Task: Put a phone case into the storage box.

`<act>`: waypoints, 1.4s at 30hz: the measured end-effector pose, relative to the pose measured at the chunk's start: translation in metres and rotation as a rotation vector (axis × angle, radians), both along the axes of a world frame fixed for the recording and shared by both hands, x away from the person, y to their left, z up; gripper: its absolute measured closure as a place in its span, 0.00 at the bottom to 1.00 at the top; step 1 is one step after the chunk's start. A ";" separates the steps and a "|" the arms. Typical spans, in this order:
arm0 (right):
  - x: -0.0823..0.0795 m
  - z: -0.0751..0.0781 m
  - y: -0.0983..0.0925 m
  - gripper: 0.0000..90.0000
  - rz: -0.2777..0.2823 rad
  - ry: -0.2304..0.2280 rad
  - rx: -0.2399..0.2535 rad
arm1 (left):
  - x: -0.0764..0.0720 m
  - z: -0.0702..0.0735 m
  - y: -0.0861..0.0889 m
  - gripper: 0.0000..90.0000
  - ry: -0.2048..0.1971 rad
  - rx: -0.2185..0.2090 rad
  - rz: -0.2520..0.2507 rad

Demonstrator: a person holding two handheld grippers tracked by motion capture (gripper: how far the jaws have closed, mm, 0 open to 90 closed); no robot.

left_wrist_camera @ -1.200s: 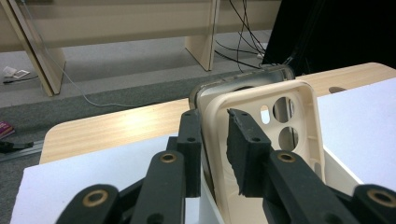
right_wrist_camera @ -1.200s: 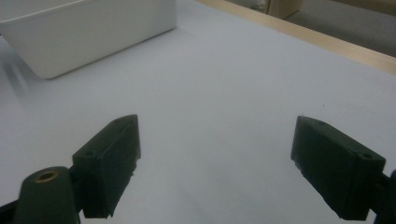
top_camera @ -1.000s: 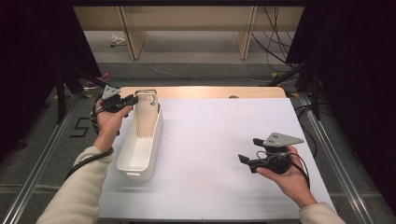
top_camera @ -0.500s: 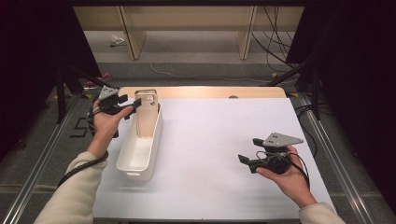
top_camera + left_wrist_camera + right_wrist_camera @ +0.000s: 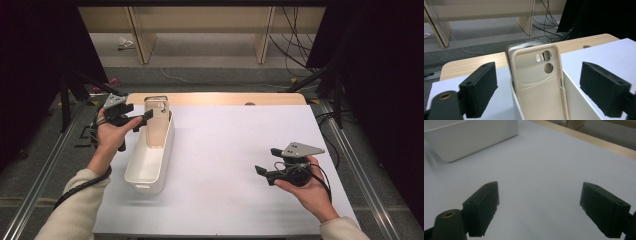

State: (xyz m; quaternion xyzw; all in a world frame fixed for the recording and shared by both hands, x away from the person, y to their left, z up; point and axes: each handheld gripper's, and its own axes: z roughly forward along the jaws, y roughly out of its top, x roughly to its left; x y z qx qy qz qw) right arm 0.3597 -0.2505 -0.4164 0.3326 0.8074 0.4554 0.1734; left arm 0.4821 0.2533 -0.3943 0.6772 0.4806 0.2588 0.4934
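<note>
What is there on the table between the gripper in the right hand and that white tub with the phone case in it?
Nothing: in the high view, bare white table runs from the right gripper to the white tub holding the phone case. The right gripper view shows the same.

phone case (image 5: 537, 82) | beige, camera cutouts at top | stands upright, leaning | inside far end of white bin (image 5: 150, 167)

Open white tabletop (image 5: 225, 150) between the hands, white bin (image 5: 150, 160) (phone case (image 5: 159, 122) upright inside) blocking the left side
</note>
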 end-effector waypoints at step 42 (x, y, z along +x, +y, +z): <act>0.000 0.000 0.000 0.18 -0.003 0.002 0.001 | -0.057 0.001 -0.024 0.04 -0.013 0.078 -0.131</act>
